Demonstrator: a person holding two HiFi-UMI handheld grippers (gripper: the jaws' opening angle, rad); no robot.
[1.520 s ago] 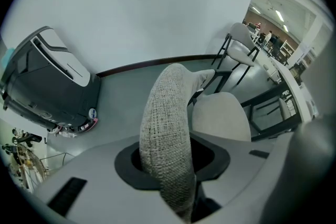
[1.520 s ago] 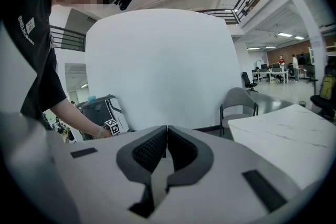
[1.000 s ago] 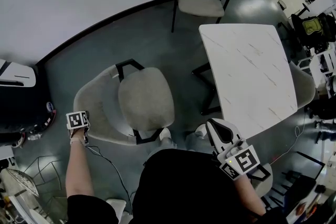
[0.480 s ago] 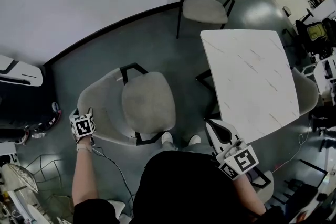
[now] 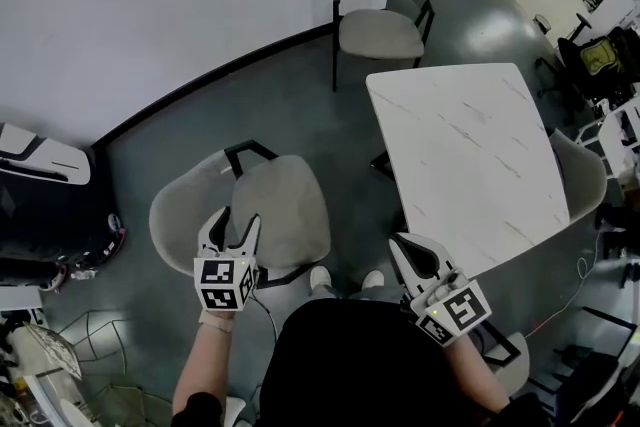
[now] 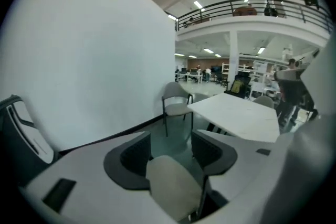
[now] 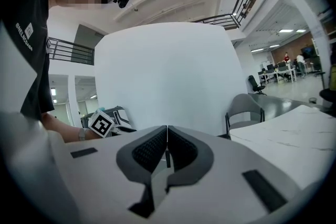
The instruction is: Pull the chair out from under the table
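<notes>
Grippers come nearest. The right gripper [image 5: 399,242], by the near edge of the table [image 5: 470,155], has its jaws pressed together on nothing. The left gripper [image 5: 233,220], well left of the table, hangs over the curved back of the chair [image 5: 282,198]. Its jaws are spread and closing, with nothing between them. The grey chair stands left of the table, fully out from under it. The pull looks done, and any more would need a grip on the back. Another chair [image 5: 380,10] waits beyond the table.

The head view looks steeply down from above the person onto a grey padded chair [image 5: 275,200], left, and a white marble-topped square table [image 5: 470,155], right. Both gripper views sit low, facing far, and share that table and a white wall [image 6: 94,60].
</notes>
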